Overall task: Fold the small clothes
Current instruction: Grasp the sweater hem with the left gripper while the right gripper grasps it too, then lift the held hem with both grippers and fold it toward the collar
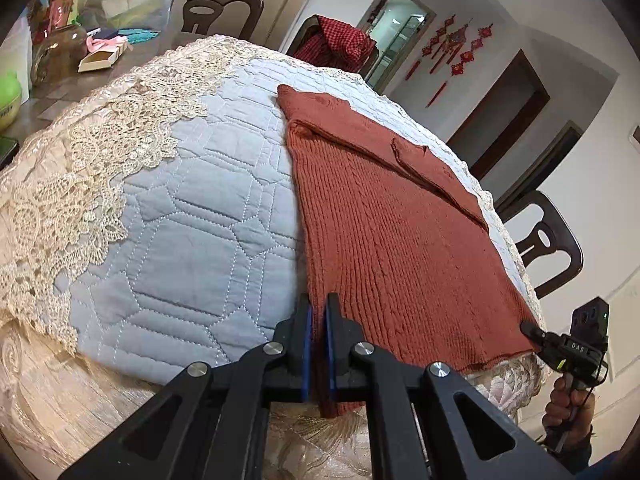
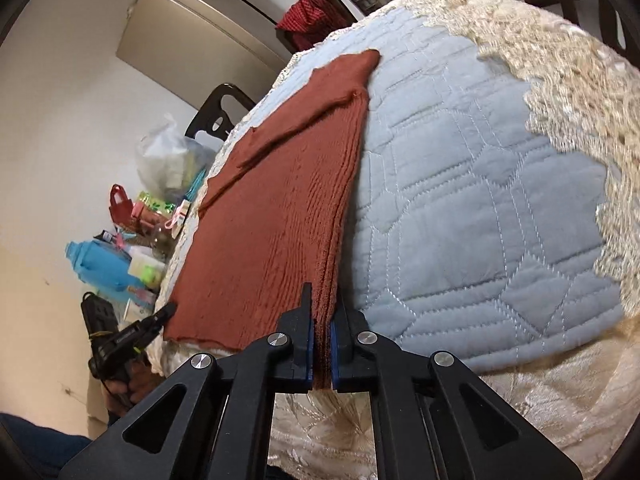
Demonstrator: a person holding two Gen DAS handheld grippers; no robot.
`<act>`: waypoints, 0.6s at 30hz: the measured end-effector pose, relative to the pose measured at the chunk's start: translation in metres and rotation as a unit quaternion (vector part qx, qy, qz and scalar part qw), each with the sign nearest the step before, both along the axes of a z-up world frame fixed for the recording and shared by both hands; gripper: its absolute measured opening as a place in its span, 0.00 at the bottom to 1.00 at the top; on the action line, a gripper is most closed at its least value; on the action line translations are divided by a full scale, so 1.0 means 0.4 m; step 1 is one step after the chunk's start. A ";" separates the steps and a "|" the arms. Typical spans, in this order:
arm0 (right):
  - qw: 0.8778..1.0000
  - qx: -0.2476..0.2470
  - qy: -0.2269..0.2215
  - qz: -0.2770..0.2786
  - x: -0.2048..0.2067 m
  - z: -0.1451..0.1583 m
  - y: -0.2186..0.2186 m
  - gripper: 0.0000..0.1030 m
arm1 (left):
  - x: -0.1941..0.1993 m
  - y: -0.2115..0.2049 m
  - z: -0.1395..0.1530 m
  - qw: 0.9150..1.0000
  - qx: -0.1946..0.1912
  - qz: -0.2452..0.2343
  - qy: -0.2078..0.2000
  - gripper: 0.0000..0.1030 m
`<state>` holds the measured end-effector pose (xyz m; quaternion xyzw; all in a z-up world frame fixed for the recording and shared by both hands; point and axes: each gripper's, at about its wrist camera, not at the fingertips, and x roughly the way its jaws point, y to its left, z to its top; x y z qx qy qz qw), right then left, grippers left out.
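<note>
We have the left gripper (image 1: 319, 336) and the right gripper (image 2: 320, 344) each clamped on a near hem corner of the rust knitted sweater (image 1: 392, 240), which lies flat on the blue quilted mat (image 1: 192, 208), a sleeve folded across it. The thin bite could slip off as we lift, or uneven pulls skew the fold. Beyond the sweater, only the left view shows red wall ornaments (image 1: 452, 48); the right shows what may be a blue bottle (image 2: 100, 264).

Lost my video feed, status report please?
Left gripper and right gripper both shut on the rust-red ribbed knit sweater, near hem corners. Sweater flat on the blue quilted table cover. Nothing in the way.
</note>
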<state>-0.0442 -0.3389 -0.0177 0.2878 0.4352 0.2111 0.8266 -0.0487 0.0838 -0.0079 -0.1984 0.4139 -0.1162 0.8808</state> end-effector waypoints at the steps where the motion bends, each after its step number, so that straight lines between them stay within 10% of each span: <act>1: 1.000 -0.003 0.000 0.003 0.002 0.003 0.002 0.05 | 0.000 0.001 0.001 1.000 0.001 -0.002 0.000 0.07; 18: 0.999 0.029 -0.004 0.020 -0.063 0.031 -0.017 0.05 | -0.063 0.039 0.054 0.999 -0.028 -0.007 -0.031 0.07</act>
